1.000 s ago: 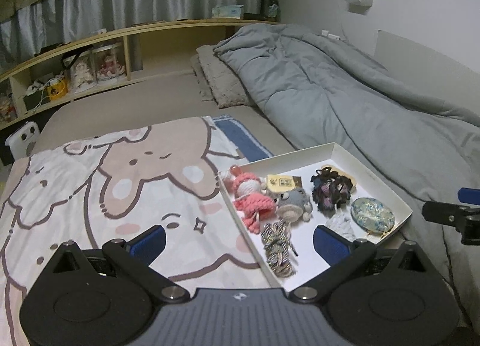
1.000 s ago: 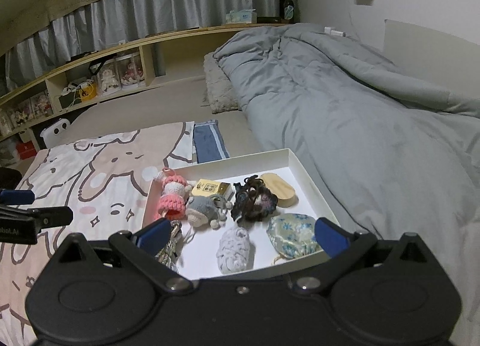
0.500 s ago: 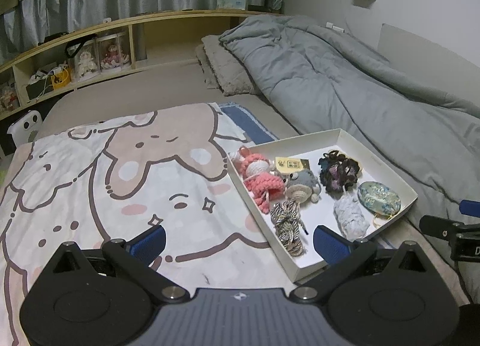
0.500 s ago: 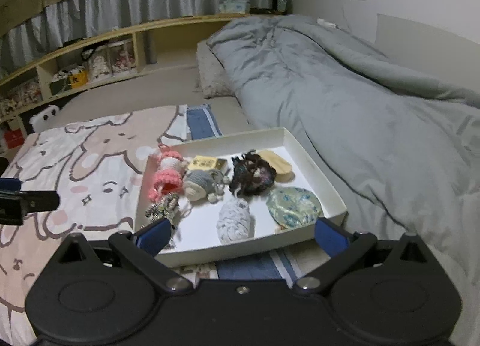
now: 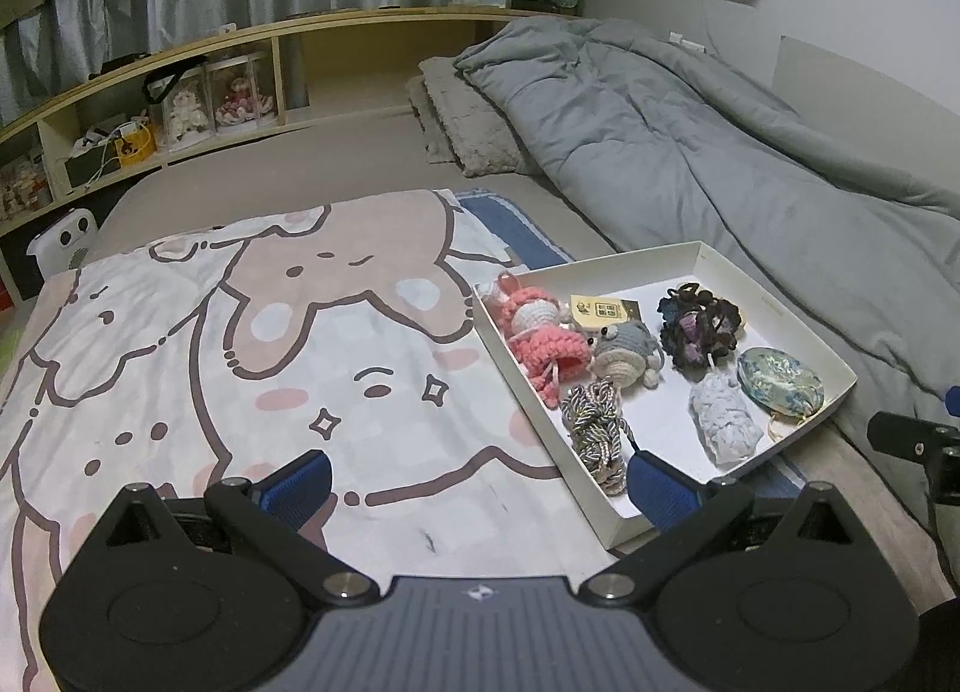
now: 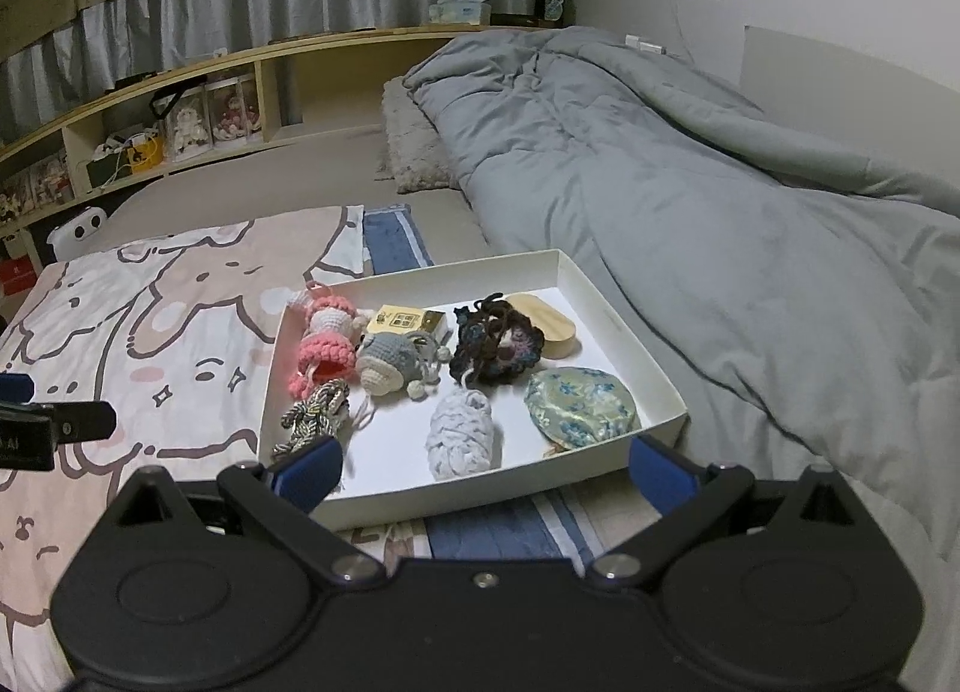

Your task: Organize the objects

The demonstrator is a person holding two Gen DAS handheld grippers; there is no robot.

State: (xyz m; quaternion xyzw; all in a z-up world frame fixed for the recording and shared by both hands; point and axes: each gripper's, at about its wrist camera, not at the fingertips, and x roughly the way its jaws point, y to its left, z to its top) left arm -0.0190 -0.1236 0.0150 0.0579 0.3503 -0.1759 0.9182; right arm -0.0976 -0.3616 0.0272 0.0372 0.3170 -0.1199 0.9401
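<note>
White tray (image 6: 618, 326) apparently runs lengthwise toward pillow (image 6: 414, 152).

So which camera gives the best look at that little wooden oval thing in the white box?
The right wrist view. There the wooden oval shows much of its top and side at the back of the white box, partly behind the dark crocheted flower. In the left wrist view that flower hides it completely.
</note>
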